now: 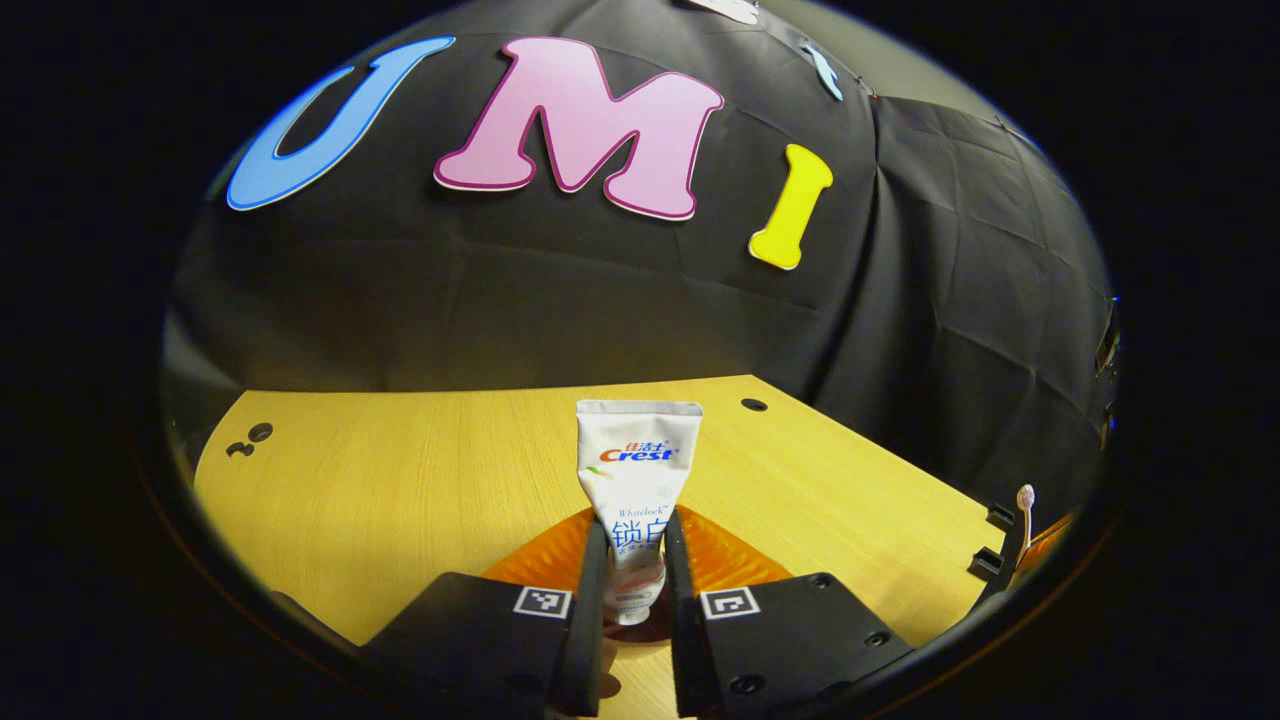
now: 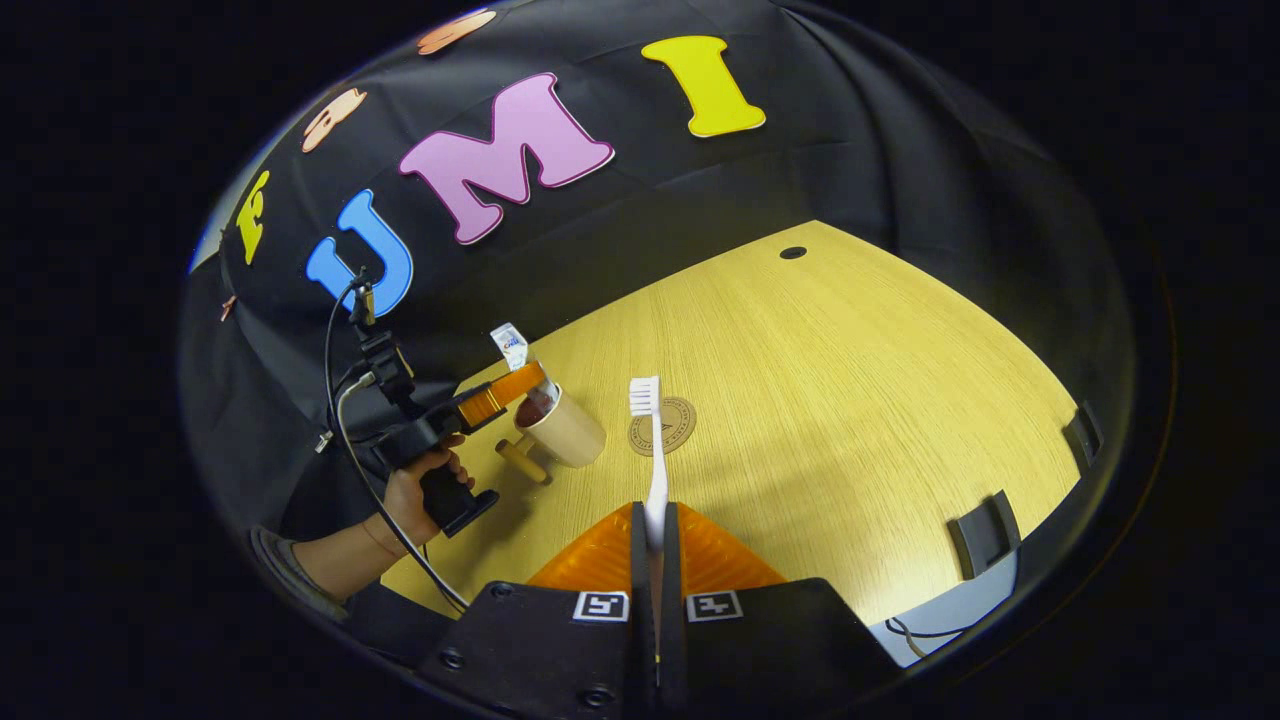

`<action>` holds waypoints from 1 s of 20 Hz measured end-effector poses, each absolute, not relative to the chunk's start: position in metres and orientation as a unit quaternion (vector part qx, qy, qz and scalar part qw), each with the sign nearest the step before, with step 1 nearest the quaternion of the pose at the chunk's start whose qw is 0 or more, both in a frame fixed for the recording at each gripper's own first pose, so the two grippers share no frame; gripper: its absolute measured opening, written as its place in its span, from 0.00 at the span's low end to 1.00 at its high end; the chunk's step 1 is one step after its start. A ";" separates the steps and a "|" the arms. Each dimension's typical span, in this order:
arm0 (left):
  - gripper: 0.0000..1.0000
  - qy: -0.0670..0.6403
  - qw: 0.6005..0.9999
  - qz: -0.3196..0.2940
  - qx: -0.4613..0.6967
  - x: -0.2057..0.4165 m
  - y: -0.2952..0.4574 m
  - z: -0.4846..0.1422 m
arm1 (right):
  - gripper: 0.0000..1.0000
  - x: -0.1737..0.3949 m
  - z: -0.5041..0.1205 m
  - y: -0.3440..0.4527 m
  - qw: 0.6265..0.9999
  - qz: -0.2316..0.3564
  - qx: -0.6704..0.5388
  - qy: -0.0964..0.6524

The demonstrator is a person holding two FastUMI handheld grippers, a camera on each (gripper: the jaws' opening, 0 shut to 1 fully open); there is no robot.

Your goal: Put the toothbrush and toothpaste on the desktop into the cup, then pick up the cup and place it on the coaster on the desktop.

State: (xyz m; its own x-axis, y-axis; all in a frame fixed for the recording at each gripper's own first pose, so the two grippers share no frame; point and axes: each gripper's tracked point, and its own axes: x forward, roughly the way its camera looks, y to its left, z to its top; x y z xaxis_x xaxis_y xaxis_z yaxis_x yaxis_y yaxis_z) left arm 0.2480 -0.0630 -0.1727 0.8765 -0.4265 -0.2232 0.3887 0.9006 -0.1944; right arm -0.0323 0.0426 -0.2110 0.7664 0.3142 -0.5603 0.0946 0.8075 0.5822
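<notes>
Clamped in the left hand-held gripper [image 1: 636, 560], the toothpaste [image 1: 638, 470] hangs over the cup [image 2: 565, 428] near the tabletop's [image 2: 850, 380] left edge; off-centre, it could tip it. Right hand-held gripper [image 2: 656, 545] pinches the toothbrush [image 2: 652, 450], which might pivot. Coaster [image 2: 672, 425] lies just beside the cup.

- The toothpaste [image 1: 637, 480] I saw in my left hand-held gripper [image 1: 636, 560] was white, with red and blue lettering.
- The toothbrush [image 2: 653, 440] I held had a white handle and white bristles.
- The cup [image 2: 565, 428] looked cream, with a pale wooden handle.
- The coaster [image 2: 664, 425] was tan with a darker ring pattern.
- The tabletop [image 2: 850, 380] was yellow wood grain.
</notes>
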 end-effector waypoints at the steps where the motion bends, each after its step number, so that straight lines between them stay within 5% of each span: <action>1: 0.36 0.135 0.966 -0.207 -0.073 0.246 -0.062 -0.176 | 0.06 -0.033 -0.211 0.043 0.889 0.062 0.305 0.336; 3: 0.37 0.132 0.968 -0.201 -0.073 0.239 -0.059 -0.174 | 0.06 -0.032 -0.210 0.044 0.889 0.066 0.305 0.335; 5: 0.58 0.121 0.972 -0.187 -0.069 0.237 -0.053 -0.167 | 0.06 -0.031 -0.208 0.046 0.889 0.072 0.306 0.334; 6: 0.53 0.118 0.973 -0.185 -0.069 0.234 -0.051 -0.162 | 0.06 -0.029 -0.205 0.048 0.889 0.077 0.307 0.330; 12: 0.65 0.098 0.980 -0.156 -0.078 0.194 -0.030 -0.131 | 0.06 0.009 -0.170 0.065 0.894 0.126 0.324 0.281; 20: 0.67 0.095 0.978 -0.094 -0.161 0.087 0.004 -0.095 | 0.06 0.103 -0.125 0.113 0.894 0.213 0.346 0.190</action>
State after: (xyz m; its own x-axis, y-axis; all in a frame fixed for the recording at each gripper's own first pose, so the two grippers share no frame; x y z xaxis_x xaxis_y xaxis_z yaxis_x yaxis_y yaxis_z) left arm 0.0869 0.0039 -0.0954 0.9642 -0.2150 -0.1553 0.1539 0.9305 -0.3324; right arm 0.1026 0.1135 -0.1247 0.8367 0.5128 -0.1924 -0.2495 0.6695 0.6996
